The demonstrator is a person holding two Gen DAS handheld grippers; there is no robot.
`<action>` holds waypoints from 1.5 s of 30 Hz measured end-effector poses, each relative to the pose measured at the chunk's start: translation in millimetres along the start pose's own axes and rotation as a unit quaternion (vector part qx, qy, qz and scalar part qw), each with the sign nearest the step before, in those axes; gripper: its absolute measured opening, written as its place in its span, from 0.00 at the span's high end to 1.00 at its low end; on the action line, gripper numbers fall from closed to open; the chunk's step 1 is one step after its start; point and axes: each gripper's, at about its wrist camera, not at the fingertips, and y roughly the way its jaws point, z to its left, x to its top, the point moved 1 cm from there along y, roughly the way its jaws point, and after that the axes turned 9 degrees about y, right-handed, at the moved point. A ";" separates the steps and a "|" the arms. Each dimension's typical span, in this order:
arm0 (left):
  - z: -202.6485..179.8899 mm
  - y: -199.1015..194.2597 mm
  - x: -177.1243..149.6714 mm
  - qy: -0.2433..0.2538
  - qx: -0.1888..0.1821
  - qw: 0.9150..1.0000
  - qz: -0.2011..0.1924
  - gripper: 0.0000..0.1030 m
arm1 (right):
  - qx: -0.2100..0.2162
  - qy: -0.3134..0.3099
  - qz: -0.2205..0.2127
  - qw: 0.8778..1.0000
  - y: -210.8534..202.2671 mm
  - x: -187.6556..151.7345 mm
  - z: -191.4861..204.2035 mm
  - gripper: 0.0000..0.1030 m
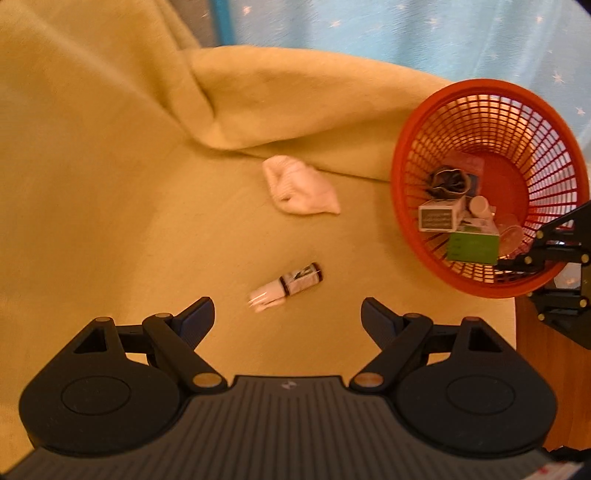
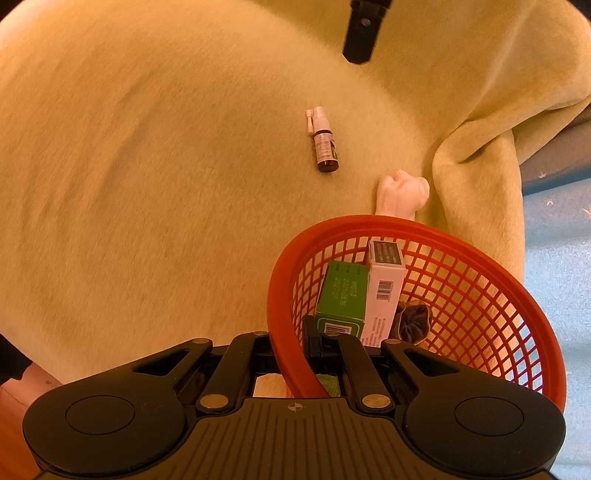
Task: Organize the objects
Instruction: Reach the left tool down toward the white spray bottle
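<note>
A small brown spray bottle (image 1: 288,286) with a white nozzle lies on the yellow blanket, just ahead of my open left gripper (image 1: 287,314) and between its fingertips' lines. A rolled white sock (image 1: 299,186) lies farther off. At the right, the red mesh basket (image 1: 397,177) holds a green box (image 1: 474,245), a white box (image 1: 439,216), a dark scrunchie (image 1: 448,181) and a small white bottle. My right gripper (image 2: 290,347) is shut on the basket rim (image 2: 369,221). Beyond the basket lie the spray bottle (image 2: 324,147) and the sock (image 2: 402,195).
The yellow blanket (image 1: 110,184) covers the surface and folds up in a thick ridge (image 1: 280,107) behind the sock. A blue starred cloth (image 1: 406,29) lies beyond it. Bare wood (image 1: 535,369) shows at the blanket's right edge. One left gripper finger (image 2: 364,29) shows at the right wrist view's top.
</note>
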 end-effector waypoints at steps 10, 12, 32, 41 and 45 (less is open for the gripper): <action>6.2 1.8 -11.7 -0.034 0.015 0.999 0.013 0.19 | 0.000 -0.001 0.001 1.000 0.0 0.4 -0.6 0.97; 7.0 2.0 -13.0 -0.041 0.015 0.999 0.014 0.19 | -0.001 -0.001 0.001 1.000 -0.3 0.1 -0.5 0.97; 8.3 24.6 -18.4 -0.075 0.002 0.997 0.030 0.17 | 0.000 0.005 0.002 1.000 2.4 2.1 0.6 0.97; 7.3 40.6 -11.3 -0.086 0.002 0.996 0.030 0.16 | 0.003 0.006 0.001 1.000 3.8 3.1 -3.9 0.97; 10.3 47.5 -9.6 -0.093 0.003 0.995 0.029 0.16 | 0.005 0.006 -0.001 1.000 4.4 3.5 -4.0 0.97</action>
